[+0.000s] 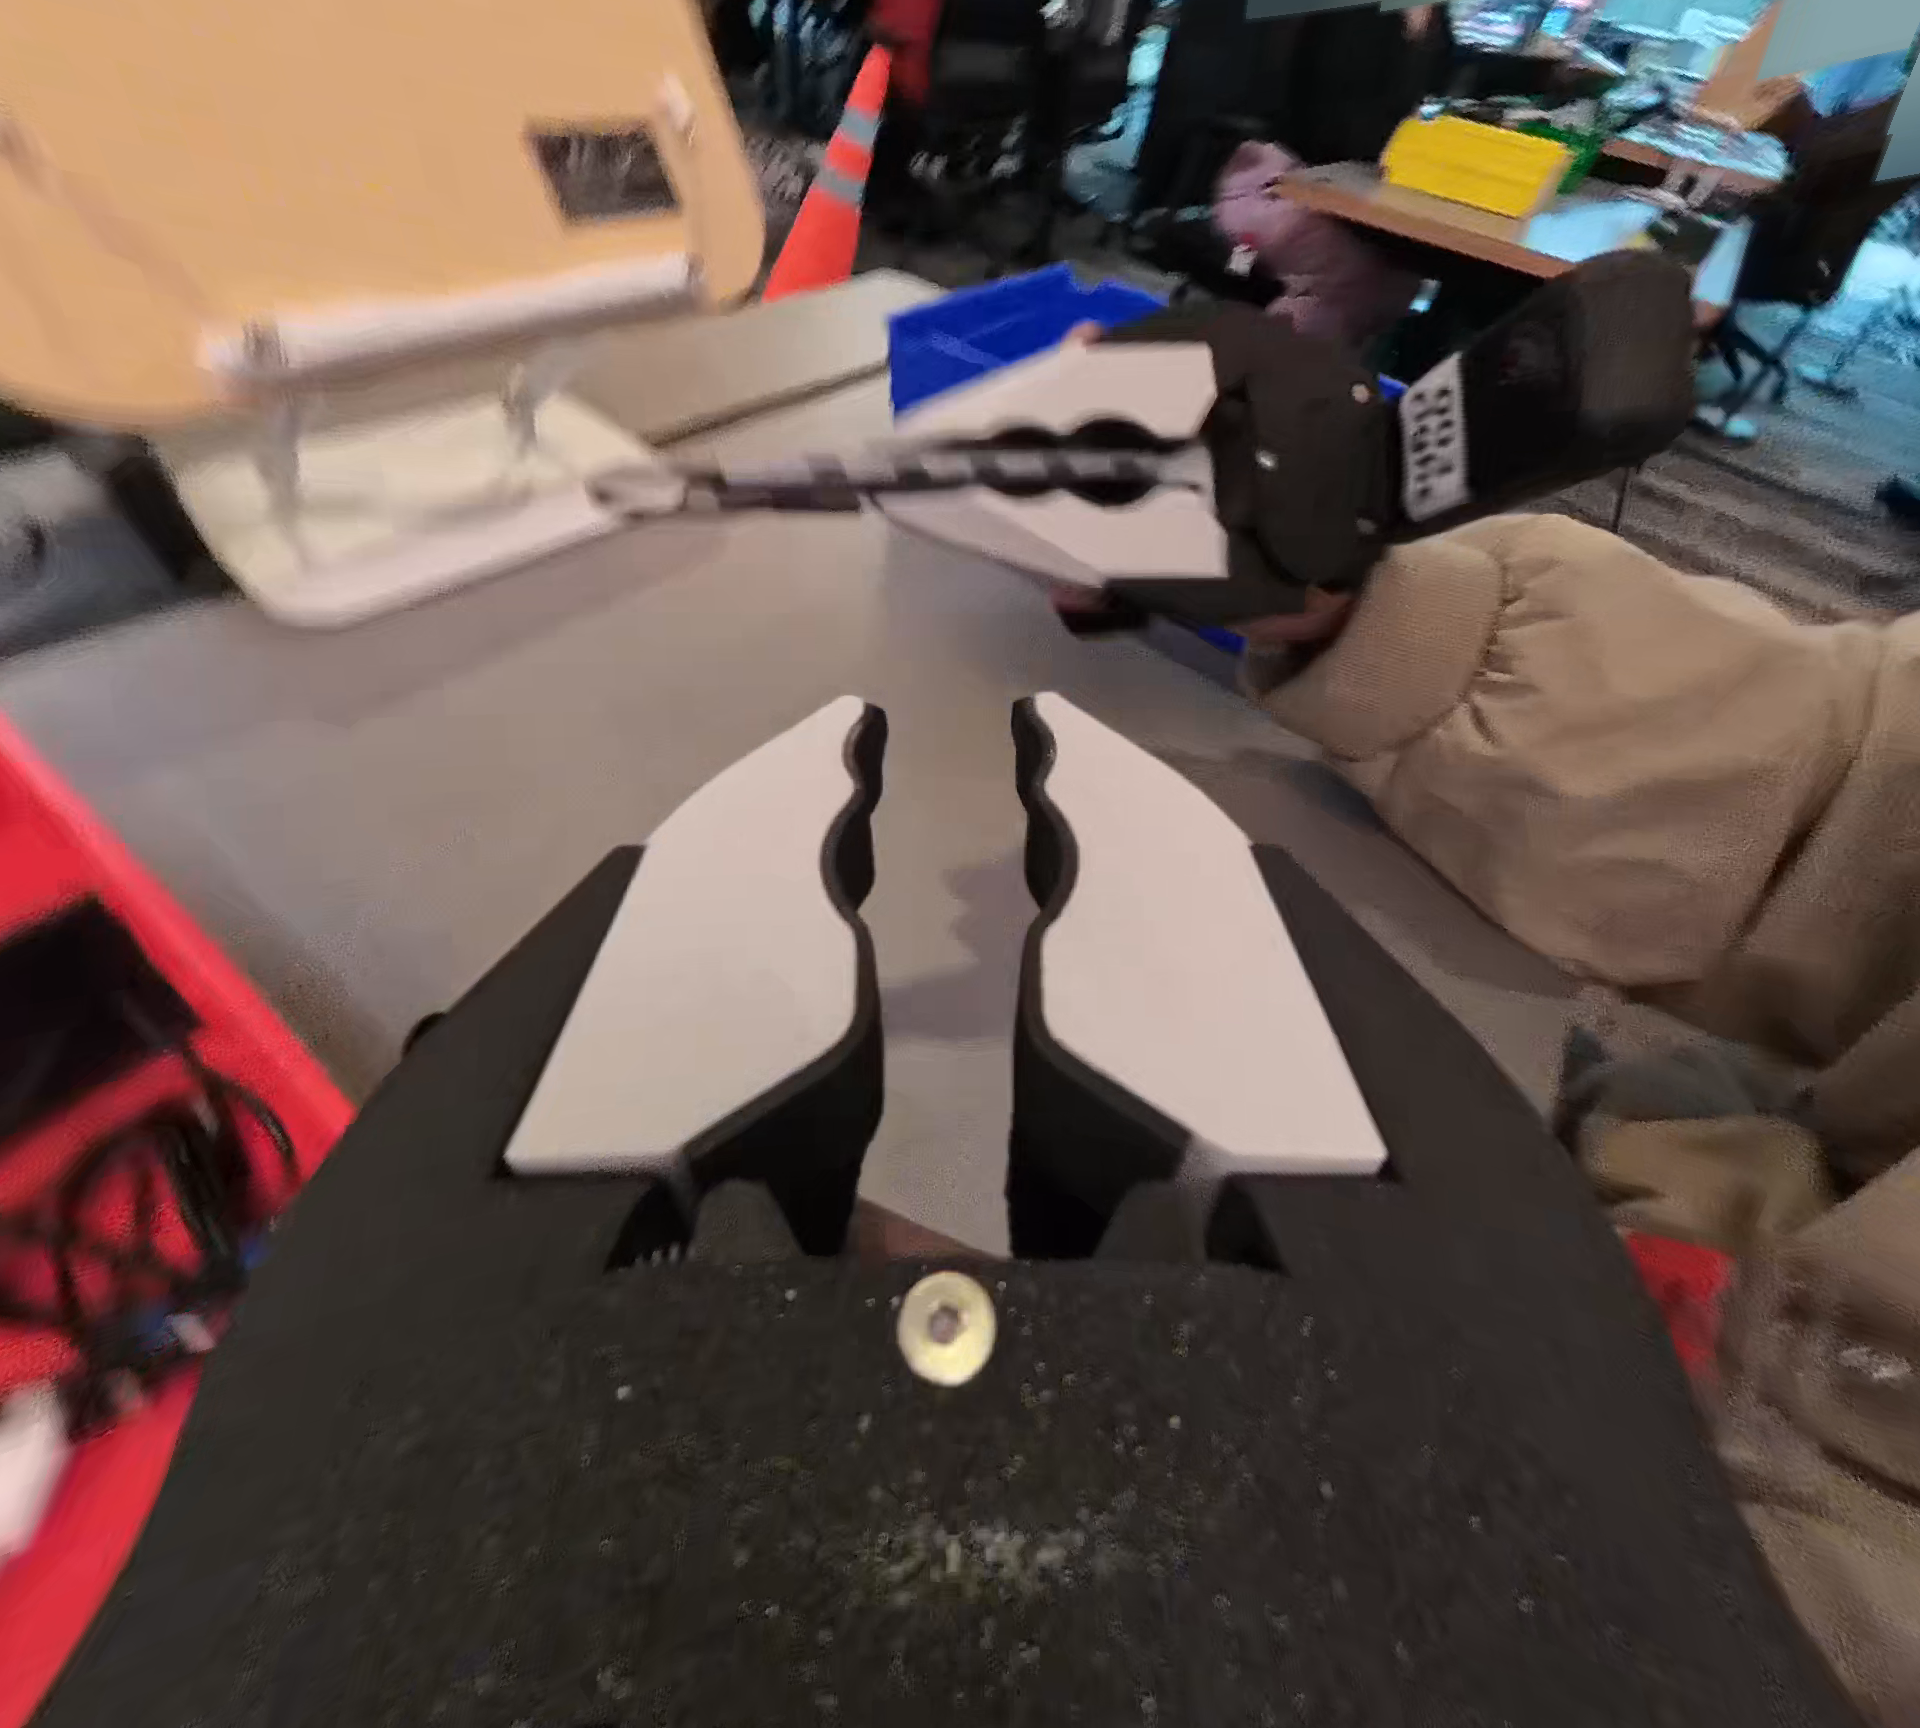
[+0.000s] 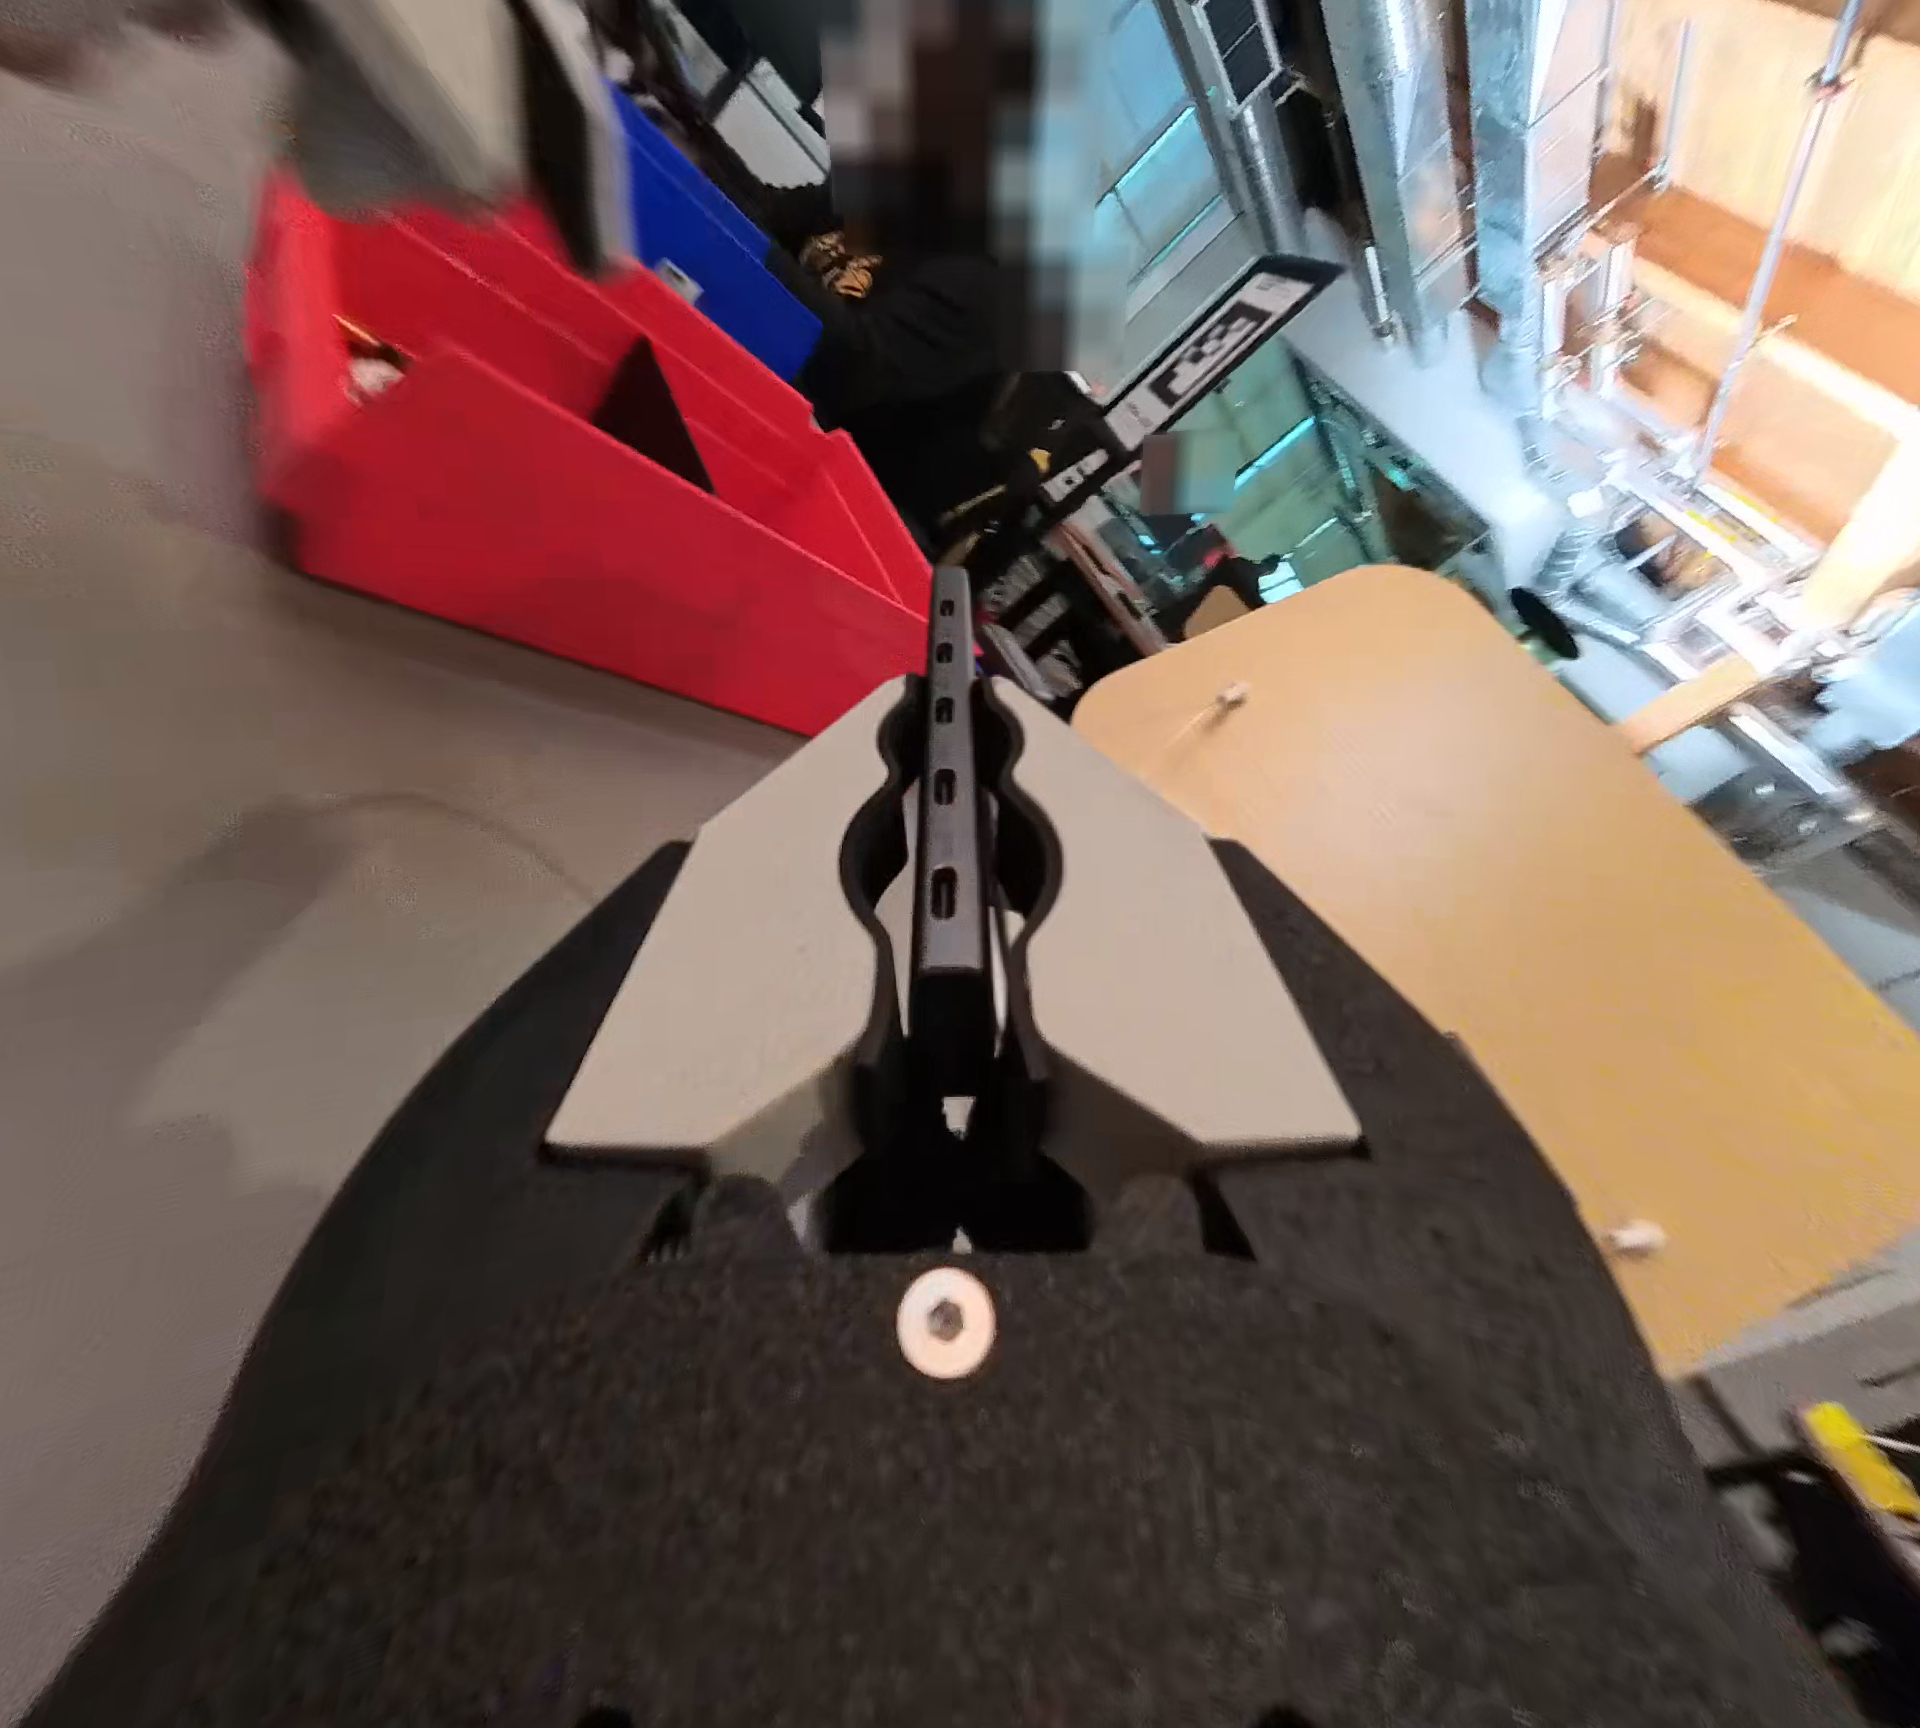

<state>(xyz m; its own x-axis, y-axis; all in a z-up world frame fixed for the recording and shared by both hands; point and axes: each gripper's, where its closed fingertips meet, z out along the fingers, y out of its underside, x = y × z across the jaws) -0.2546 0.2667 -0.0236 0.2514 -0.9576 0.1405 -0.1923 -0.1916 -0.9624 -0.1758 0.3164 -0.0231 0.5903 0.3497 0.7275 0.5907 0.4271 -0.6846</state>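
Observation:
My left gripper (image 1: 948, 722) is open and empty, held over the grey table (image 1: 520, 743). My right gripper (image 2: 948, 702) is shut on a thin black bar with a row of slots (image 2: 951, 805), held edge-on so it sticks out past the fingertips. The right gripper also shows in the left wrist view (image 1: 904, 468), turned sideways, with the black slotted bar (image 1: 790, 483) reaching left toward a white stand (image 1: 416, 473) under a tan board (image 1: 343, 68). A person's tan padded sleeve (image 1: 1558, 743) holds the right gripper.
A red bin (image 2: 582, 525) sits on the table, with a blue bin (image 2: 707, 255) behind it; the red bin also shows at the left in the left wrist view (image 1: 125, 1107), holding black cables. Another blue bin (image 1: 997, 328) and an orange cone (image 1: 842, 172) stand beyond. The tan board (image 2: 1455, 899) lies right. My hands' fingertips stand some 10 cm from each other.

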